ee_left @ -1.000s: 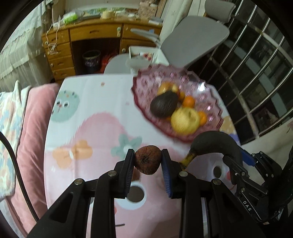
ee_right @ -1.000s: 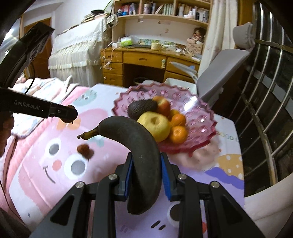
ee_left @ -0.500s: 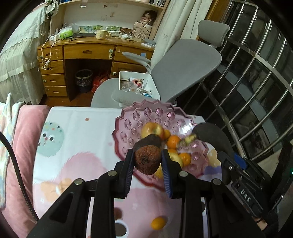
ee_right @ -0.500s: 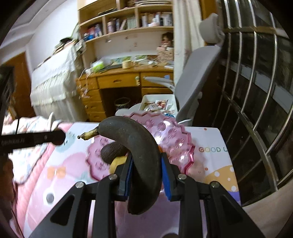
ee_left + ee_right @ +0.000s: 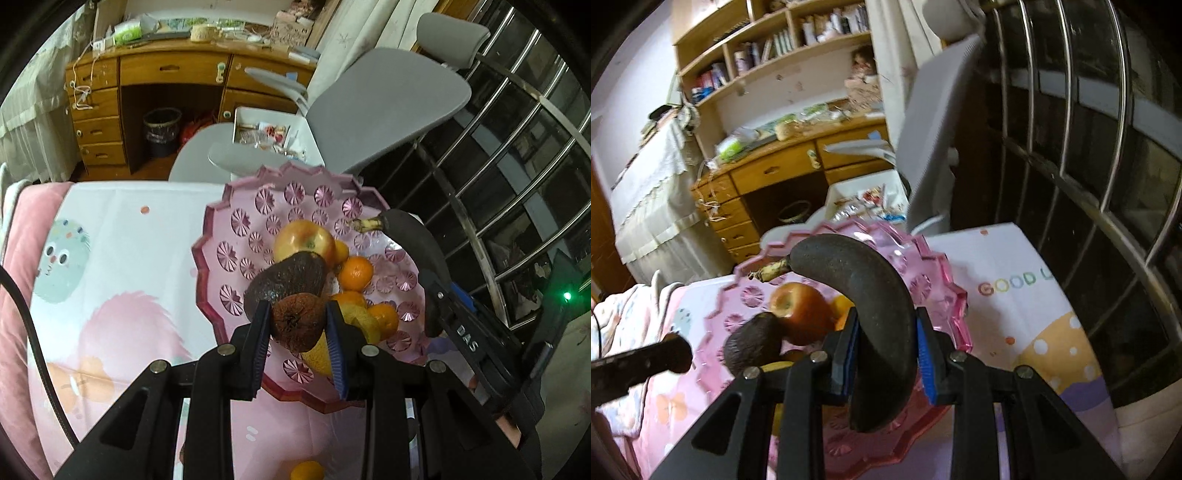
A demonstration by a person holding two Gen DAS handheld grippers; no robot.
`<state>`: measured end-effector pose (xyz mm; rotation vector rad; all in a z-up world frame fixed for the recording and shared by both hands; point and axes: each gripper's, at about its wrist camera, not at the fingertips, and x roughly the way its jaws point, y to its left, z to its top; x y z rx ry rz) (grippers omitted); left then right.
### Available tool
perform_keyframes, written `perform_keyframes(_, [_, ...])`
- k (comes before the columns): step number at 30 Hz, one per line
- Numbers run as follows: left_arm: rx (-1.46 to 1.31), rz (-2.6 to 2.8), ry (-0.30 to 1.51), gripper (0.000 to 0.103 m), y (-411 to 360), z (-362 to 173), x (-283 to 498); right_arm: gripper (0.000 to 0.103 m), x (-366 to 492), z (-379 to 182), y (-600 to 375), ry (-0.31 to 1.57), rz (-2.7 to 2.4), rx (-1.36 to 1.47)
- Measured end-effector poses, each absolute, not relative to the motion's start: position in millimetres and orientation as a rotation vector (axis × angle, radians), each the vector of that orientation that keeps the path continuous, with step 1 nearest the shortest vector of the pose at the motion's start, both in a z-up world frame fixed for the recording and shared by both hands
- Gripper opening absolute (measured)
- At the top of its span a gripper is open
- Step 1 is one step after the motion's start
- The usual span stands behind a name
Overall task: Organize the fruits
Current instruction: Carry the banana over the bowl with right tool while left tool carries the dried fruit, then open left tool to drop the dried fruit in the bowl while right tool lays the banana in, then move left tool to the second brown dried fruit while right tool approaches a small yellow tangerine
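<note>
On the left, my left gripper has its fingers clamped on a small brown wrinkled fruit, held above the near edge of the pink glass bowl. That bowl sits on the bench, under its cartoon cloth, and already holds a dark avocado, an apple, a yellow fruit and several oranges. One loose orange lies on the cloth at the near edge of the left view.

To the right, my right gripper has its fingers clamped round the middle of a blackened banana, its stem pointing left over the bowl's far-right side.

I judge this the placing step: both fruits are carried and poised over the bowl. Next I should lower each into a free spot, the brown fruit near the avocado and the banana along the right rim, then part the fingers gently so the pile is not knocked.

Compared with a second ago, both grippers have come from over the open cloth to over the bowl, and half a second ago the banana was further short of it.
</note>
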<state>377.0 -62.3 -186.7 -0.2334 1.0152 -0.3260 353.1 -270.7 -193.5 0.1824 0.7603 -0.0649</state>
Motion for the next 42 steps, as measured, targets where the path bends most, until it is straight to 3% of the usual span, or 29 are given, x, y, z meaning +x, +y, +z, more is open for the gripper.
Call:
perform_keyframes(8, [-0.239,-0.382,1.091,0.028,-79.6,-210.8,381.9,0.03,365.4,-212.5,-271.9,0.818,-0.1,0.229])
perform_keyframes(11, [-0.237,-0.391,1.104,0.043,-84.7,-213.8,382.6,0.033,367.3,-214.7,-269.6,0.84,-0.087,0.232])
perform_keyframes(12, [-0.237,-0.39,1.102,0.05,-84.8,-212.8,382.0,0.038,366.4,-213.5,-270.0,0.836,-0.091,0.236])
perform_keyframes(15, [-0.235,-0.381,1.092,0.052,-81.6,-209.1,380.2,0.049,360.9,-205.5,-271.5,0.81,-0.086,0.252])
perform_keyframes(27, [-0.213,-0.315,1.065,0.063,-50.1,-192.1,357.4,0.064,333.2,-185.0,-279.4,0.884,-0.139,0.4])
perform_keyframes(30, [-0.226,-0.304,1.072,0.074,-36.9,-191.7,349.3,0.066,322.4,-184.3,-279.1,0.946,-0.183,0.443])
perform_keyframes(42, [-0.169,-0.26,1.168,0.077,6.7,-212.1,317.2,0.066,269.0,-211.2,-262.6,1.134,-0.281,0.76])
